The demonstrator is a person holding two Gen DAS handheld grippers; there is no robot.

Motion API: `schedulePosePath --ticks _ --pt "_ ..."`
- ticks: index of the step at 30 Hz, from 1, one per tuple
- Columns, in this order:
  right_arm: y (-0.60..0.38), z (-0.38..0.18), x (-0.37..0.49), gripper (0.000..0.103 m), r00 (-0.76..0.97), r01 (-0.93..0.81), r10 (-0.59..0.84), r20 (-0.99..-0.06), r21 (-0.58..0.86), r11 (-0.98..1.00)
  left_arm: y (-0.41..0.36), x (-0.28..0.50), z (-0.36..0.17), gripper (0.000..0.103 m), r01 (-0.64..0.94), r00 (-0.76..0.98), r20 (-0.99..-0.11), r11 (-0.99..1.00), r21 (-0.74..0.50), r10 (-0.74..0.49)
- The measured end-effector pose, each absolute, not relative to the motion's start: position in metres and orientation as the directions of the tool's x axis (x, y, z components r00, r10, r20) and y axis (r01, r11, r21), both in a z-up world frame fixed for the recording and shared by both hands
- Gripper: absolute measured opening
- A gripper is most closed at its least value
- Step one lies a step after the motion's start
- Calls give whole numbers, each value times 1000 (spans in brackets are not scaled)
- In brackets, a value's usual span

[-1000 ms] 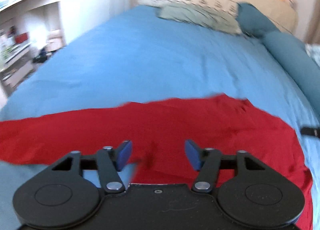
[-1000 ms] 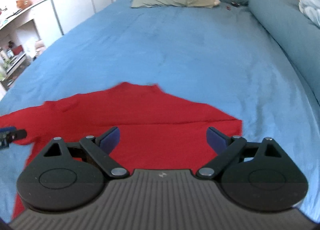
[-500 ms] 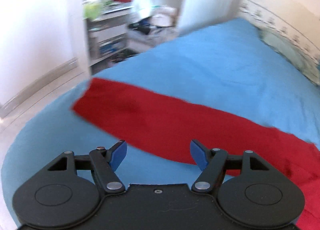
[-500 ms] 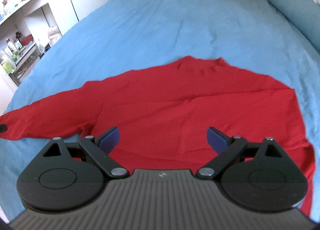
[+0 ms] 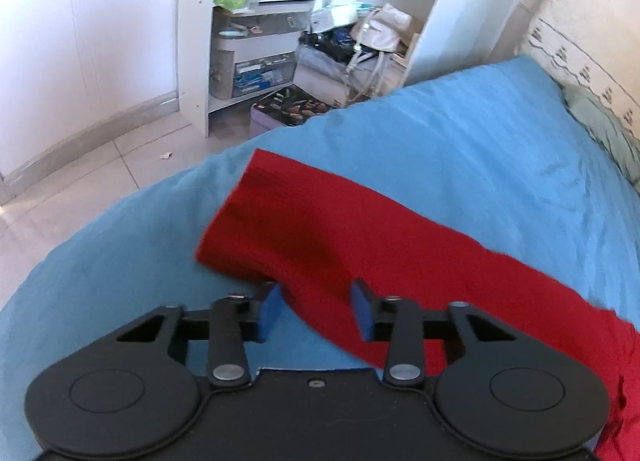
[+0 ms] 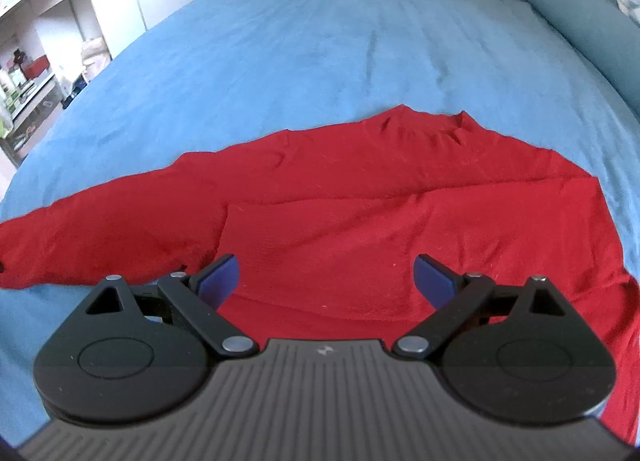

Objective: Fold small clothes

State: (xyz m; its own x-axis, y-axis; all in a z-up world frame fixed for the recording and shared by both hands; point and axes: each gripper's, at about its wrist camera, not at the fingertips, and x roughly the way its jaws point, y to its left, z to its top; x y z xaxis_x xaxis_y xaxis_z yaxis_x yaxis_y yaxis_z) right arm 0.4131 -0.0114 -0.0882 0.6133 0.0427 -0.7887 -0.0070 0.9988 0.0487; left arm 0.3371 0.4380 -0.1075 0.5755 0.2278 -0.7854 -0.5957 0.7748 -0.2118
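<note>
Only the left wrist view shows the sleeve (image 5: 304, 229) between the jaws.

Looking along our left gripper (image 5: 316, 311), we see its two blue-padded fingers (image 5: 269, 313) set apart, straddling the near edge of a long red knit sleeve (image 5: 340, 237). The sleeve lies across the bed's blue sheet (image 5: 460, 133), its cuff end pointing toward the bed's edge, the rest widening off to the right. We cannot tell whether the pads touch the fabric. Beyond the bed lies a pale tiled floor (image 5: 100, 181) and a white shelf unit (image 5: 256, 29) crowded with boxes and bags. A grey-green pillow (image 5: 608, 133) sits far right.
</note>
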Motion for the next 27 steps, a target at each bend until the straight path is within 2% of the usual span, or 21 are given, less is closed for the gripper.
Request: schedulePosePath --ticks 1,3,9,16,20,24,27 --pt "-11 -89 412 103 610 -3 48 -791 59 998 441 339 -109 20 -602 574 -785 770 -210 234" --pt "-9 -91 410 103 605 3 53 -795 70 998 445 341 -109 13 -608 574 -784 764 -216 235" --pt "-7 -92 404 103 609 10 60 -791 83 996 440 345 -106 7 -597 576 -777 780 -189 253" --pt "-27 -86 399 103 629 29 85 -773 132 991 413 348 -76 6 -557 613 -732 819 -135 296" --pt "-47 -77 393 103 655 26 85 -751 134 991 366 358 -44 6 -478 671 -681 873 -94 294" --pt "-85 -67 387 103 682 50 77 -727 151 987 286 369 -15 6 -342 746 -627 937 -70 225" --pt "-123 -61 383 103 700 76 56 -712 152 985 208 379 -3 6 -204 796 -594 976 -78 119"
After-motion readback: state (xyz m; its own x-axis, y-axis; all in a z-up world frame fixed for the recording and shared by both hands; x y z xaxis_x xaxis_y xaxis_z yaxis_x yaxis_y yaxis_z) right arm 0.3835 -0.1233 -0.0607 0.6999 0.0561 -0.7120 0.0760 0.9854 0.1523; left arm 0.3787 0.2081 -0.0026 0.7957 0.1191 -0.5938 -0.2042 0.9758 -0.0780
